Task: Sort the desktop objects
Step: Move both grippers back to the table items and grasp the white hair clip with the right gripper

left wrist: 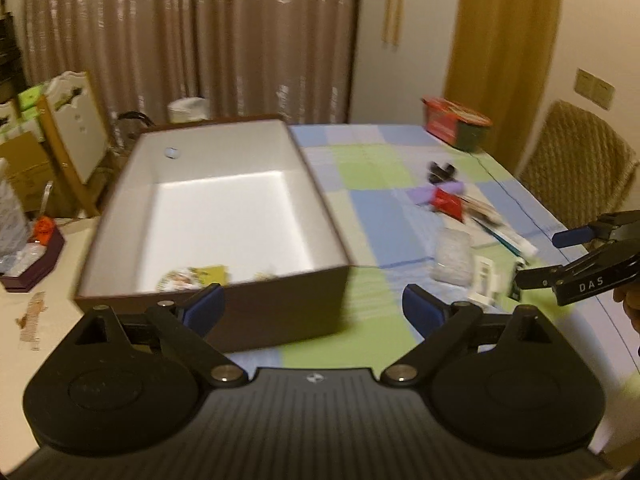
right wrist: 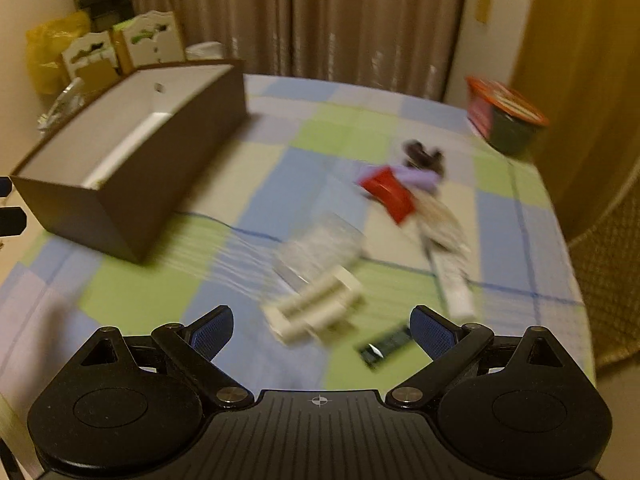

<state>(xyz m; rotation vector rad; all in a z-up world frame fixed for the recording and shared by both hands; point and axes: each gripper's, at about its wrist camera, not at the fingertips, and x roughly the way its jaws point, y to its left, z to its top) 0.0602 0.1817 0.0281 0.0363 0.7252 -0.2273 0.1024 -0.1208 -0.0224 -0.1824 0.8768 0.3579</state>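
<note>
We find the left claw (left wrist: pixel 312 308) standing wide with nothing between its blue pads (left wrist: pixel 204 308), poised over the near wall of the brown box (left wrist: pixel 280 312). The box sits toward the left edge of the desk (left wrist: pixel 360 208), on its checked cloth, with its long axis running away from us. Its white floor carries a few items at the near end, among them a round printed piece (left wrist: pixel 180 280) beside a yellow-green card (left wrist: pixel 214 273); blur keeps us from naming them more closely.

The right claw (right wrist: pixel 320 332) is likewise wide and empty. In the left wrist view it enters from the right edge of the desk, beside the loose items. Directly ahead of its pads lie a white ribbed block (right wrist: pixel 316 308) and, just to the right, a small dark green packet (right wrist: pixel 384 346) near the right pad. Beyond these lie a clear crinkled bag (right wrist: pixel 320 248), a white tube (right wrist: pixel 452 284) whose long axis runs away from the claw, a red packet (right wrist: pixel 390 194) on something lilac (right wrist: pixel 416 178), and a dark object (right wrist: pixel 424 156). A red-lidded tub (right wrist: pixel 504 116) stands at the far right corner.

We judge the right hand the nearer to the unsorted heap. The white block lies crosswise ahead of it and looks the likeliest next pick, with the box well to its left.
</note>
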